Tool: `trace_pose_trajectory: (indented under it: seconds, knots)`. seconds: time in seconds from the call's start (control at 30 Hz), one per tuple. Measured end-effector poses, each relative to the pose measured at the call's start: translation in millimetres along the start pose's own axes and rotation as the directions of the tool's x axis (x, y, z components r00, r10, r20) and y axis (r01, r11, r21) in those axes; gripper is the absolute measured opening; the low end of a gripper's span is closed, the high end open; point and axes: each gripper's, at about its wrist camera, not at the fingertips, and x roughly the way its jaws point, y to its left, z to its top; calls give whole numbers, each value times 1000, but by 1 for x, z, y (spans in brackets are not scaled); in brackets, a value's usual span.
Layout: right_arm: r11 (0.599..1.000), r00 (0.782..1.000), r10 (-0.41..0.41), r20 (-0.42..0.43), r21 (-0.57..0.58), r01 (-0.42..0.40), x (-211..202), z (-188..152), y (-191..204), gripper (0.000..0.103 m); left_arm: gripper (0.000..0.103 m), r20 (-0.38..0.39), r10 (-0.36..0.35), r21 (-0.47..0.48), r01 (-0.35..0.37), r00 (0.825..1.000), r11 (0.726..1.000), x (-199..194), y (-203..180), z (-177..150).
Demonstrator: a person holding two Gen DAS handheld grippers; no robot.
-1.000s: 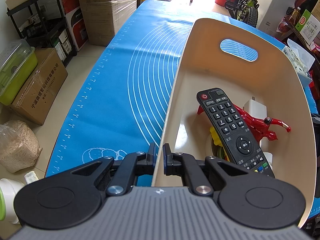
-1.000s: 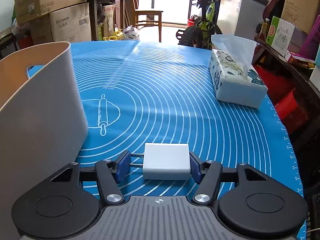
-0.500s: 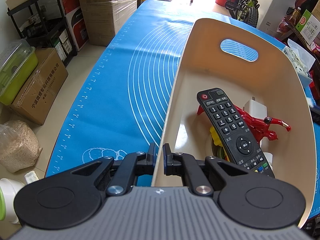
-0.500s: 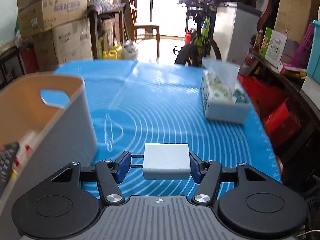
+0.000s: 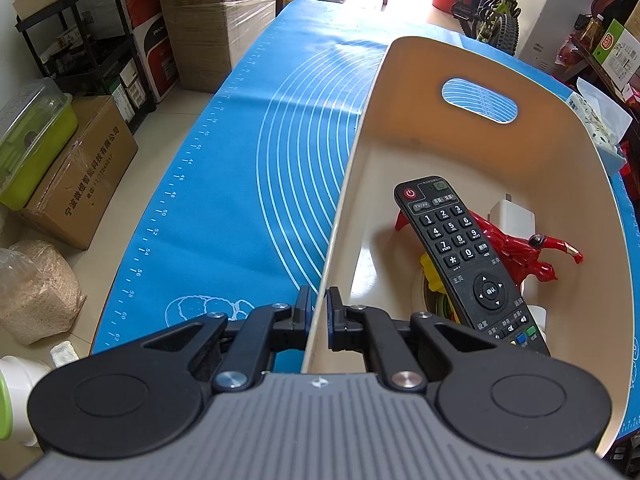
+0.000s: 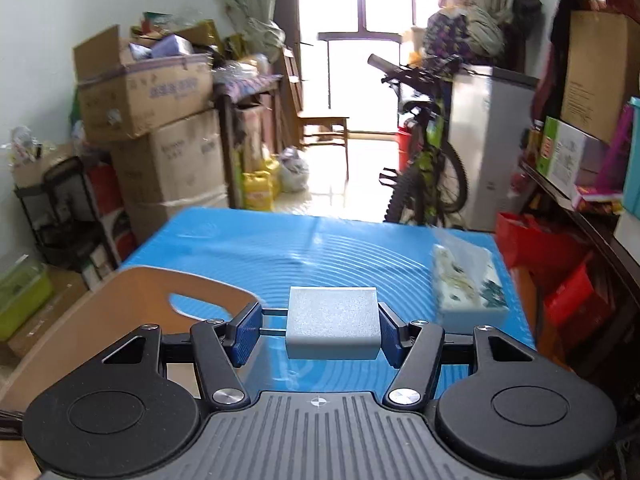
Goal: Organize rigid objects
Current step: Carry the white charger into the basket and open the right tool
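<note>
My left gripper [image 5: 317, 312] is shut on the near rim of a cream bin [image 5: 408, 128] that stands on the blue mat. In the bin lie a black remote control [image 5: 460, 256], a red toy figure [image 5: 520, 252], a white plug adapter [image 5: 512, 216] and something yellow under the remote. My right gripper [image 6: 316, 334] is shut on a white charger block [image 6: 332, 322], its metal prongs against the left pad, held in the air above the mat. The bin [image 6: 132, 304] sits below and to the left of it in the right wrist view.
A tissue box [image 6: 468, 288] lies on the blue mat [image 6: 320, 240] at the right. Cardboard boxes [image 5: 80, 168], a shelf rack and a green container stand on the floor to the left. A bicycle [image 6: 424, 168] and a chair stand beyond the table's far end.
My right gripper has risen and swung left with the charger block, so the bin now lies below it. My left gripper and the bin have not moved.
</note>
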Motion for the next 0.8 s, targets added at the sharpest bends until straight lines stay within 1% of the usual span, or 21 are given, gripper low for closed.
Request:
trace_pose_trajectory:
  seconds: [0.17,0.27,0.43,0.57,0.7,0.8]
  knots:
    - [997,997,67,-30,-39,-69,-1,1,34,64,9,0,0,0,0,1000,1000,0,0,0]
    - [992,993,102,-63,-68,-106,5,-7,54,64,9,0,0,1,0,1000,1000,0,0,0]
    - [981,980,143,-141,-112,-160,19,-25,86,64,9,0,0,0,0,1000,1000,0,0,0]
    - [970,967,153,-206,-156,-187,27,-39,107,64,9,0,4,2,-4,1000,1000,-1,0,0]
    - [964,953,142,-267,-181,-195,36,-51,118,64,9,0,5,2,-5,1000,1000,-1,1,0]
    - [959,947,120,-298,-211,-187,41,-56,122,64,9,1,3,1,-3,1000,1000,-1,0,0]
